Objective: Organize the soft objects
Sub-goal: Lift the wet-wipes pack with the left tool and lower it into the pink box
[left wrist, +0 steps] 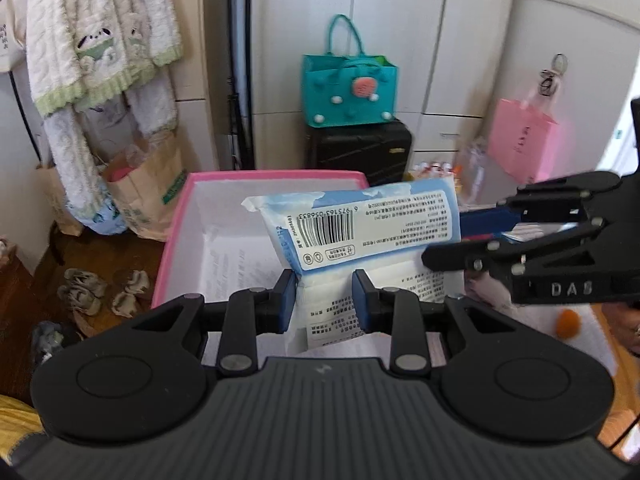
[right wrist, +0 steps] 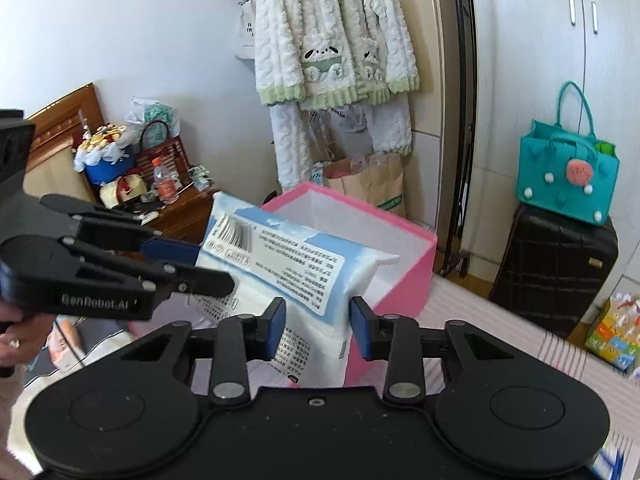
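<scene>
Two hand-held grippers carry one soft white-and-blue tissue pack point(left wrist: 356, 232) above the open pink storage box point(left wrist: 176, 240). The left gripper point(left wrist: 325, 300) pinches the pack's near lower edge between its blue pads point(left wrist: 289, 300), which press into the wrapper. The right gripper point(right wrist: 318, 326) brackets the pack's opposite end; its left pad appears to touch the plastic, while contact at the right pad is unclear, so its grip cannot be told for certain. The pack hangs tilted, barcode label upward, partly over the box's white interior. Far right, a teal felt bag point(left wrist: 350, 92) rests on a black suitcase point(left wrist: 360, 150); far left, a fleece garment point(left wrist: 100, 40) hangs. A person's hand point(right wrist: 16, 340) holds the left gripper's handle.
</scene>
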### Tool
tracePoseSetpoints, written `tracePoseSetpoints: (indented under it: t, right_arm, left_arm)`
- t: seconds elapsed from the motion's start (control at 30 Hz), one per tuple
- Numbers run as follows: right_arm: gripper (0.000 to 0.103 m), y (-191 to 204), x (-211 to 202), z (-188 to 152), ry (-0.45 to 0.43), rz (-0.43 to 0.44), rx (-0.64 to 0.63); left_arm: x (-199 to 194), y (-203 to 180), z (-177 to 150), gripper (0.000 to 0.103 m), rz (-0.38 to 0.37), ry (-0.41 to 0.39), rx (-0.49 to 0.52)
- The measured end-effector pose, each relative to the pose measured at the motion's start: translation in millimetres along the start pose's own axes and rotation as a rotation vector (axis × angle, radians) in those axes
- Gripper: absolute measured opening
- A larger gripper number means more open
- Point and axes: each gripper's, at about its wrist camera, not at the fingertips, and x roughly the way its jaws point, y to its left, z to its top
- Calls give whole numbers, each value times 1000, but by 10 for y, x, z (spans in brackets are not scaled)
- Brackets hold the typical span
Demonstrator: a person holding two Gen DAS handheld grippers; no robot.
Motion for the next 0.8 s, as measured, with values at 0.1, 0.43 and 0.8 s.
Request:
tracePoseSetpoints:
  t: [0.1,0.43,0.8]
  right_arm:
    - [28,-62,175,164,-13,-19,-29]
    - [25,-295,949,523,104,28,17]
    - [25,-288,1447,475,234,-5,15]
  left_arm:
    - [144,95,67,29,23,12,-5]
    - [759,542,244,29,111,138,-38]
    - [1153,549,293,29,126,284,16]
